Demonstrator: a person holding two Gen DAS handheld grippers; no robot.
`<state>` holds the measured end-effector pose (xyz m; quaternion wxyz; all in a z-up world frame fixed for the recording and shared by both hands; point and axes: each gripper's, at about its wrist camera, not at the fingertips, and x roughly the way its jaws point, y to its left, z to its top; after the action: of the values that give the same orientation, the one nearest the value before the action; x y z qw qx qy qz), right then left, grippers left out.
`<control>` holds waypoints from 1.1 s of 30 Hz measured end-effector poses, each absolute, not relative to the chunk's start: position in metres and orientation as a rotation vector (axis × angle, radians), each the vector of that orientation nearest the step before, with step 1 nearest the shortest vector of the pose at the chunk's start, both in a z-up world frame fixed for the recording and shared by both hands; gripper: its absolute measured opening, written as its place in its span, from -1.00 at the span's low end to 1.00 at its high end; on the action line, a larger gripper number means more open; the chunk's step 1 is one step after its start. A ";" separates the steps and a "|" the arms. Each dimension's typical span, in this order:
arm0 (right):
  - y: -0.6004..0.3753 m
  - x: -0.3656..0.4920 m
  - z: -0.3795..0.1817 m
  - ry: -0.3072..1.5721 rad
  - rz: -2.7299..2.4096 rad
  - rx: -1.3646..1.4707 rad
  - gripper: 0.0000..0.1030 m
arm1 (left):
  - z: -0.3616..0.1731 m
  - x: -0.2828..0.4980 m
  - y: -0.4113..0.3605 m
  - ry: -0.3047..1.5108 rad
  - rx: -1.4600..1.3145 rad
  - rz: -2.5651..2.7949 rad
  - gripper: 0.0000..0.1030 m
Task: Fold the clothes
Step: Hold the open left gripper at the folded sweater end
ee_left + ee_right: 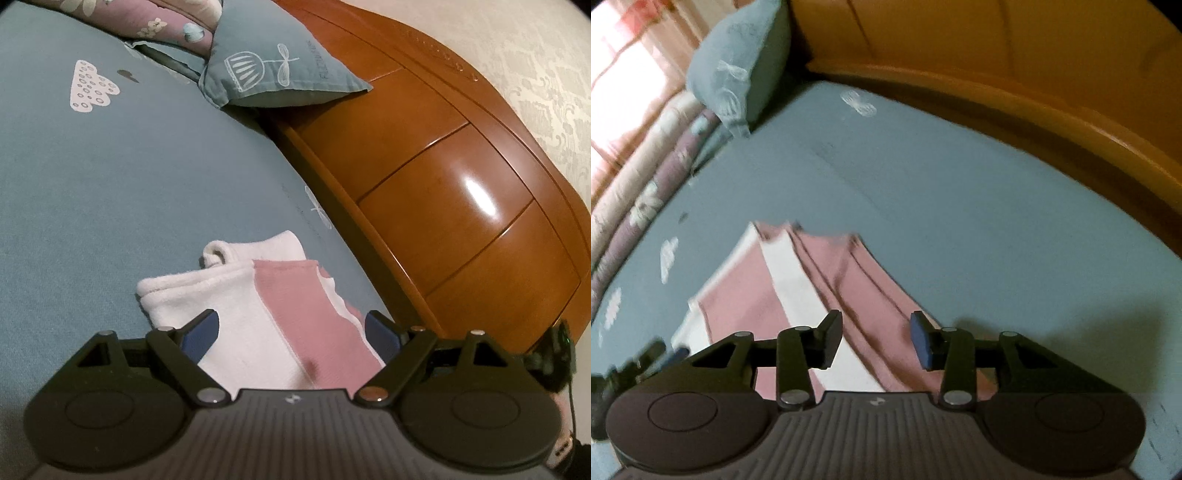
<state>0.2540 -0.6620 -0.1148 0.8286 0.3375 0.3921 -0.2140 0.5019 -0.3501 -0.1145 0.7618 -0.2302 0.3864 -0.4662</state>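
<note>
A folded garment (258,317) of soft, fleecy pink-and-white cloth lies on the bed (110,192), near the glossy wooden headboard (443,177). In the left wrist view it forms a thick, layered stack with rounded white edges and a broad pink band running lengthwise. The left gripper (291,332) stands spread wide, its blue pads either side of the stack; whether they touch the cloth cannot be told. In the blurred right wrist view the garment (812,280) shows long pink and white stripes with shallow creases. The right gripper (877,339) is partly spread above the cloth, with nothing pinched between its pads. The bedsheet is a matte teal weave printed with white shapes. A plump teal pillow (273,70) leans against the headboard, beside a rolled floral quilt (646,192).
</note>
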 end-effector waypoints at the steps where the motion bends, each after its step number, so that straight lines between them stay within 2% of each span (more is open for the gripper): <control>1: -0.660 0.249 -0.117 0.833 -0.442 0.729 -0.11 | -0.114 0.502 -0.350 0.840 -0.500 -1.015 0.67; 7: -0.644 0.248 -0.134 0.814 -0.339 0.792 -0.11 | -0.115 0.502 -0.351 0.846 -0.502 -1.016 0.68; 11: -0.643 0.255 -0.153 0.846 -0.417 0.719 -0.13 | -0.116 0.503 -0.349 0.850 -0.522 -1.017 0.68; 15: -0.646 0.238 -0.133 0.751 -0.461 0.727 -0.10 | -0.117 0.504 -0.348 0.853 -0.528 -1.016 0.68; 19: -0.636 0.224 -0.116 0.736 -0.389 0.763 -0.10 | -0.116 0.502 -0.350 0.850 -0.517 -1.014 0.68; 21: -0.630 0.220 -0.118 0.765 -0.384 0.753 -0.05 | -0.115 0.501 -0.350 0.850 -0.513 -1.015 0.68; 25: -0.637 0.213 -0.140 0.825 -0.429 0.767 -0.06 | -0.115 0.501 -0.351 0.851 -0.511 -1.017 0.68; 27: -0.651 0.201 -0.146 0.783 -0.464 0.809 -0.08 | -0.115 0.502 -0.350 0.852 -0.513 -1.018 0.68; 28: -0.658 0.195 -0.146 0.761 -0.480 0.837 -0.16 | -0.115 0.502 -0.350 0.853 -0.514 -1.019 0.68; 33: -0.656 0.178 -0.126 0.699 -0.496 0.842 -0.10 | -0.112 0.502 -0.350 0.852 -0.523 -1.033 0.68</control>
<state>0.1778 -0.6555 -0.1264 0.8248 0.3963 0.3289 -0.2335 0.5018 -0.3499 -0.1124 0.7527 -0.2396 0.3902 -0.4731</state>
